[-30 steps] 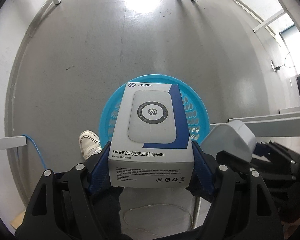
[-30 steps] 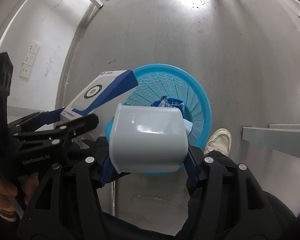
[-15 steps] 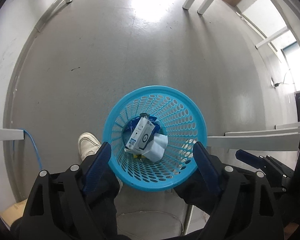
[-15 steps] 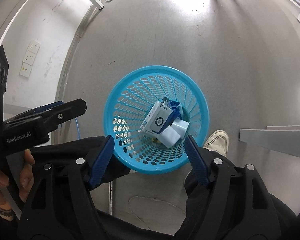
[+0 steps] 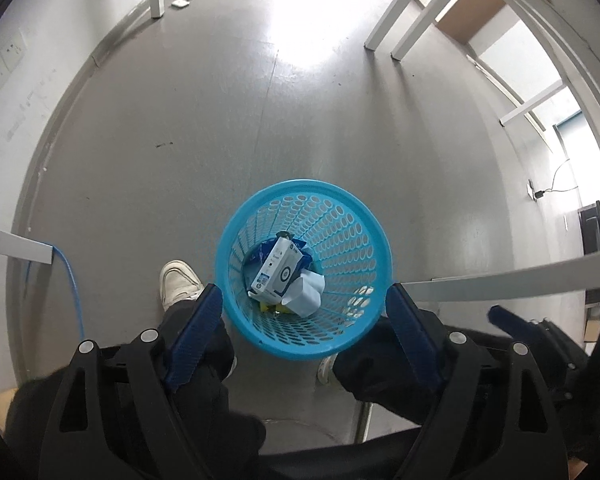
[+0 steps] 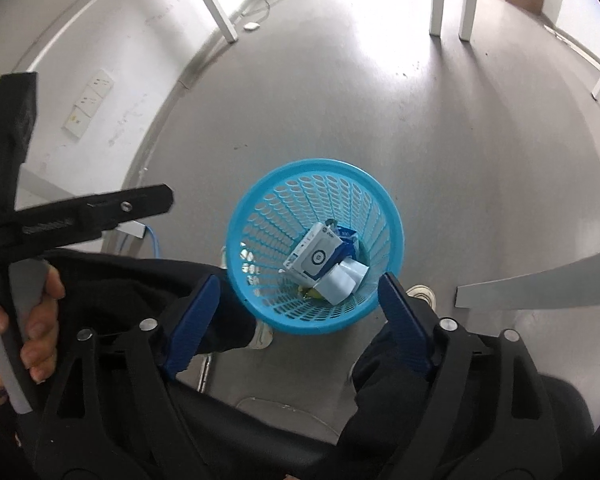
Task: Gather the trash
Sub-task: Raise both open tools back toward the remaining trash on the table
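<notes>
Now we look straight down past the left gripper (image 5: 304,308), whose blue pads stand wide apart with nothing between them. Our right gripper (image 6: 300,300) has just been spreading its jaws, and they too are wide and empty, framing the basket below. Over on the right wrist view we catch the left hand (image 6: 20,320) wrapped round its gripper's handle at the edge of the shot.

Under both tools sits the blue basket (image 5: 364,224), a round perforated bin standing upright on the grey floor (image 5: 220,120). Down at its bottom we see the trash. The white and blue box (image 5: 278,272) lies tilted, leaning on the rest of the pile, its printed face with the dark ring turned up toward us. Its long axis runs from the near left of the basket floor up toward the far right in the left wrist view. Touching its right side is the pale cup (image 5: 306,292), tipped over on its side, its open mouth appearing to face the near right. A blue wrapper (image 5: 264,254) peeks out from beneath the box, and something yellow (image 5: 266,307) shows just under the box's near end.

Beside the basket we spot a white shoe (image 5: 178,284) and dark trouser legs either side.
</notes>
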Available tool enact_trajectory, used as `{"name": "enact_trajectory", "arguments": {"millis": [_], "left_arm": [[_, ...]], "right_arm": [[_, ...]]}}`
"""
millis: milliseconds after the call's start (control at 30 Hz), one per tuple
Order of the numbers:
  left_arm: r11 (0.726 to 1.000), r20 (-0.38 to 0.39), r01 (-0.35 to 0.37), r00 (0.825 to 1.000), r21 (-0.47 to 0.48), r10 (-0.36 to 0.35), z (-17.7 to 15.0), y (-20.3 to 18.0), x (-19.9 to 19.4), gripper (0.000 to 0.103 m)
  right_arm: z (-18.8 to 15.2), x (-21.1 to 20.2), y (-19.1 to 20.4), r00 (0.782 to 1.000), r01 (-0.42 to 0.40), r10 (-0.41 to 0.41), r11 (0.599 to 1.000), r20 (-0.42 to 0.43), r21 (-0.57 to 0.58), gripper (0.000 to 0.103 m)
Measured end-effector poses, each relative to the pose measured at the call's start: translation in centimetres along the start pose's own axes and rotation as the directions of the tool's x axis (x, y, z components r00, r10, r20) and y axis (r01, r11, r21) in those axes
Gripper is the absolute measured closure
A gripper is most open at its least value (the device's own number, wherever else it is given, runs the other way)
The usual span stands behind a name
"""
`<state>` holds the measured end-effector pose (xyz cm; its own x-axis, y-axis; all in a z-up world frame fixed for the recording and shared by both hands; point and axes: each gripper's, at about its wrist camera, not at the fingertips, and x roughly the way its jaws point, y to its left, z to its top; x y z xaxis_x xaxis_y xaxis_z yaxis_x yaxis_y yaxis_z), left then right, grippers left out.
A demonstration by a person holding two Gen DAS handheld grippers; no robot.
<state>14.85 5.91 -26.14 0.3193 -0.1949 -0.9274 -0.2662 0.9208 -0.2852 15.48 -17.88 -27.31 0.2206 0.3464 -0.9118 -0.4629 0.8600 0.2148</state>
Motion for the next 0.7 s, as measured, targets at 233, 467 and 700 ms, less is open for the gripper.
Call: {"name": "enact_trajectory", "arguments": {"millis": [233, 467, 700], "left_arm": [[0.998, 0.073, -0.059, 0.996, 0.002, 0.058, -3.1, -0.8, -3.5, 0.02], [0.993, 0.269, -0.122, 0.956, 0.006, 0.116, -6.2, -0.7, -10.5, 0.016], [0.98, 0.489, -0.149, 0.87, 0.131, 0.067, -9.8, -2.6, -16.2, 0.013]], "right_arm": [[-2.5, -5.2, 1.3, 0.997, 0.03, -0.027, 0.998, 0.07, -0.052, 0.021], [-4.3, -11.7, 1.7, 0.978, 0.041, -0.022, 0.995, 0.205, -0.09, 0.017], [-6.1, -17.7, 1.6, 0.942, -0.026, 0.061, 0.994, 0.331, -0.11, 0.014]]}}
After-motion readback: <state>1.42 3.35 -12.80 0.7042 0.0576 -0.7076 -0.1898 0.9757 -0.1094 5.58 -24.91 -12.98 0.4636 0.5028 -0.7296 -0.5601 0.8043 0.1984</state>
